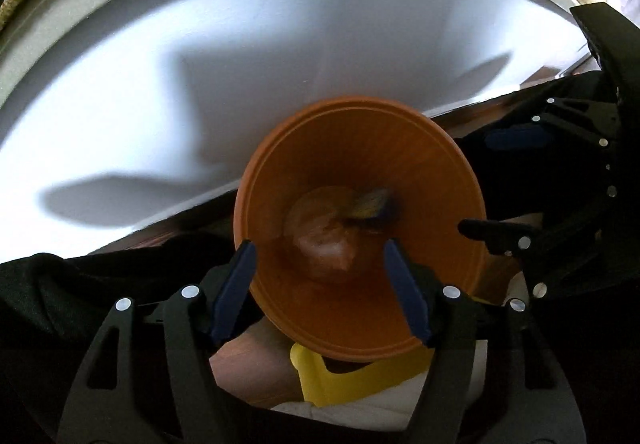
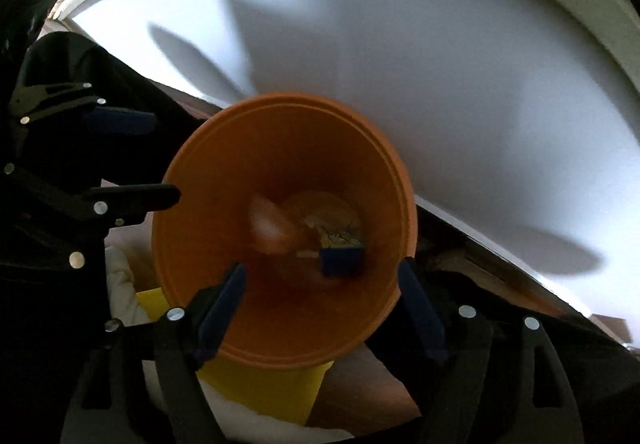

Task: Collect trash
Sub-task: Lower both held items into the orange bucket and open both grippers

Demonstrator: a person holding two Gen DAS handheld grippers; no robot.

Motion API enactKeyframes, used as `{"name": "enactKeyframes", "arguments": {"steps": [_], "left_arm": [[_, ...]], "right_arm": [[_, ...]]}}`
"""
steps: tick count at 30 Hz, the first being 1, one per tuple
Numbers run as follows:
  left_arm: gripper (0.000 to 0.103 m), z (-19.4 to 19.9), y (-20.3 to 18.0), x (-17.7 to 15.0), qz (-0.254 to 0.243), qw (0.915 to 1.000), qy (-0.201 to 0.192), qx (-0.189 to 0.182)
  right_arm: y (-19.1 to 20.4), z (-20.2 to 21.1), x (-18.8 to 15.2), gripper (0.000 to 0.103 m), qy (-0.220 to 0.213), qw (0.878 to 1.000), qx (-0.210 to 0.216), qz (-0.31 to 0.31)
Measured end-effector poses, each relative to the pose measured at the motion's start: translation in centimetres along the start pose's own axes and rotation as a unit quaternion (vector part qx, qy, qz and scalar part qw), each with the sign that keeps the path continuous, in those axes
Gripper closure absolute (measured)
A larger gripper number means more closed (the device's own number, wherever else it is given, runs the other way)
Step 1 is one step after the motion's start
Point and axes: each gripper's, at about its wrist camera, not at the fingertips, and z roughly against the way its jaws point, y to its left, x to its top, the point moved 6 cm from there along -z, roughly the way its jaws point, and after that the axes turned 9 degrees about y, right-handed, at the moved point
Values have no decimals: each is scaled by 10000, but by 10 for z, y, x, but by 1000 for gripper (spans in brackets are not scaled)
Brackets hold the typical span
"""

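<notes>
An orange bin (image 1: 360,228) holding crumpled trash (image 1: 324,248) is framed at twelve o'clock beneath both the left gripper (image 1: 320,272) and right gripper (image 2: 322,292), jaws parted and empty.

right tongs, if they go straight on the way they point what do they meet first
Probably the trash at the bottom of the round orange plastic bin: the open right tongs point down into its mouth, though depth is unclear.
</notes>
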Motion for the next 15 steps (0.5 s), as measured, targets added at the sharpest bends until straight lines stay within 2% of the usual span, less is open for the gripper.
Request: {"name": "enactKeyframes", "arguments": {"steps": [5,8,10,12,15], "left_arm": [[38,19,-2,-7,10,9998,-223,-9],[38,52,-4,-9,-77,9982,-586,-33],[38,89,-7,-7,-181,9944,-1032,-125],[36,124,-9,0,-305,9876,-1542,-20],[21,175,-4,20,-382,9732,-2252,286]], "right_arm": [[-10,28,-6,26,-351,9992,-175,-27],[-20,63,-13,26,-700,9973,-212,20],[-24,91,-17,26,-1015,9945,-250,53],[-29,119,-20,26,-1360,9903,-289,48],[-40,163,-19,26,-1950,9802,-310,-113]]}}
